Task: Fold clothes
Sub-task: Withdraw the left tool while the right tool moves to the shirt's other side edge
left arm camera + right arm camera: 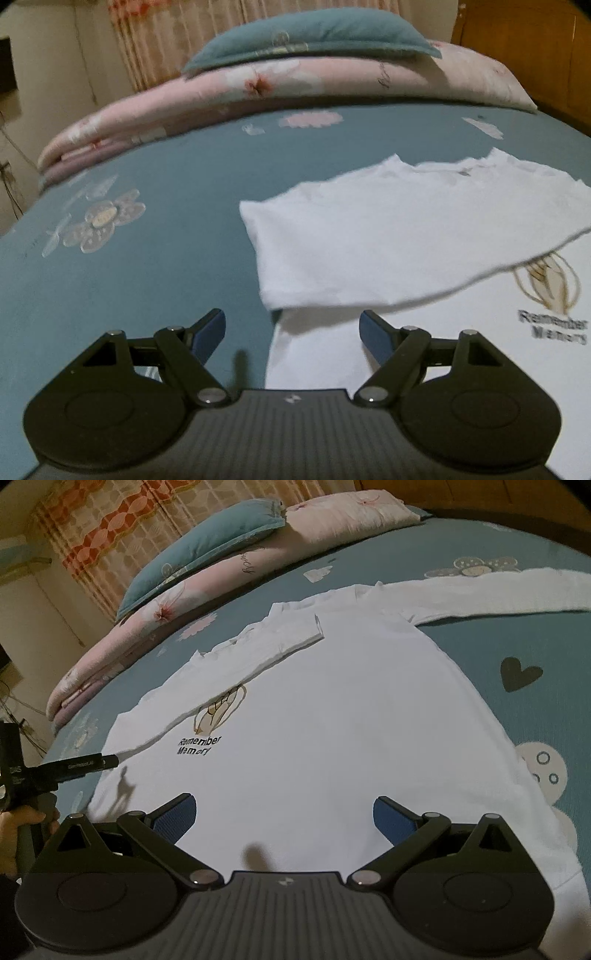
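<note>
We hold the left hand-held gripper (291, 328) low over the bed (147, 288), its blue pads spread wide with nothing between them. The white shirt (406, 243) lies just ahead and to its right: its near left edge runs between the two fingers, so the left finger (210, 332) sits over bare teal sheet and the right finger over cloth. One sleeve (229, 664) is folded across the chest, partly covering the printed motif (218, 716). Left of the shirt the sheet is open as far as the folded pink quilt (184, 107) and teal pillow (310, 33) at the far side.

Our right hand-held gripper (284, 818) hovers over the shirt's lower body, also wide open and holding nothing. The other sleeve (498, 590) stretches out flat to the far right, with open sheet beneath it.
</note>
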`<state>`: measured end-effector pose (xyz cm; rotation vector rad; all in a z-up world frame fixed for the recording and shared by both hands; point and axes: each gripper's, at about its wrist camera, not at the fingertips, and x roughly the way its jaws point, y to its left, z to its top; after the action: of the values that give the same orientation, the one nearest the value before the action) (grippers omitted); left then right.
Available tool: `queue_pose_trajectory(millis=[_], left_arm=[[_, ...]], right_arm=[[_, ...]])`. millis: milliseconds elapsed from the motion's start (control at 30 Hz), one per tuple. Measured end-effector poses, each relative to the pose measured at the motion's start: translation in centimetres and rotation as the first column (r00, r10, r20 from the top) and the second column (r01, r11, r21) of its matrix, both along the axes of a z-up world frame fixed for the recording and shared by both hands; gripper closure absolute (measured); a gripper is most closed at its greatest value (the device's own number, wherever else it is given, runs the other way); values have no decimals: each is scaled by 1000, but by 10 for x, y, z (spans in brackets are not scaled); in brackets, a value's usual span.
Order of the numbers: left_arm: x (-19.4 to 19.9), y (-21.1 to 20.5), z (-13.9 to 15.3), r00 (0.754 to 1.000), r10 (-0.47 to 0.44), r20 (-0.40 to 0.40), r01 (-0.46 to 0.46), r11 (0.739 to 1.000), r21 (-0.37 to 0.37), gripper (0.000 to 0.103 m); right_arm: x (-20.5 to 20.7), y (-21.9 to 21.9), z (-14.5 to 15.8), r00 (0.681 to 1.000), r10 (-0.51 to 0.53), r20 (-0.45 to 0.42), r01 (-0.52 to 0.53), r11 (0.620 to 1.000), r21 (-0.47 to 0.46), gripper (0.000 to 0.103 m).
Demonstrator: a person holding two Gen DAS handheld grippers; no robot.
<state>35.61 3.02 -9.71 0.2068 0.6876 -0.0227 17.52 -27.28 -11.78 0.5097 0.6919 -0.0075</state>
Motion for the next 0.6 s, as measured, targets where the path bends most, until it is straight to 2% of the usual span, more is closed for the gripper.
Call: queue_pose_trajectory(millis=[100, 233, 267, 300, 367, 467, 600], left_arm=[[4, 5, -8, 998, 45, 43, -46, 999, 9, 23], [14, 24, -22, 989, 145, 38, -145, 989, -8, 21], [14, 33, -23, 982, 184, 35, -183, 982, -46, 17], [14, 46, -24, 977, 211, 13, -207, 970, -125, 17], [14, 55, -21, 978, 210, 4, -206, 962, -182, 17], [11, 49, -23, 985, 170, 9, -167, 976, -143, 18], [17, 39, -23, 995, 94, 18, -91, 988, -128, 18]], right_arm=[[2, 7, -1, 1000, 3, 2, -3, 999, -49, 0], [4, 17, -2, 1000, 8, 5, -7, 993, -115, 0], [5, 19, -2, 1000, 9, 6, -8, 992, -130, 0], [5, 21, -3, 1000, 10, 6, -9, 990, -144, 0], [7, 25, -4, 1000, 11, 6, -10, 985, -173, 0], [8, 32, -6, 1000, 19, 5, -18, 975, -223, 0], [9, 42, -9, 1000, 26, 1, -25, 954, -298, 0]])
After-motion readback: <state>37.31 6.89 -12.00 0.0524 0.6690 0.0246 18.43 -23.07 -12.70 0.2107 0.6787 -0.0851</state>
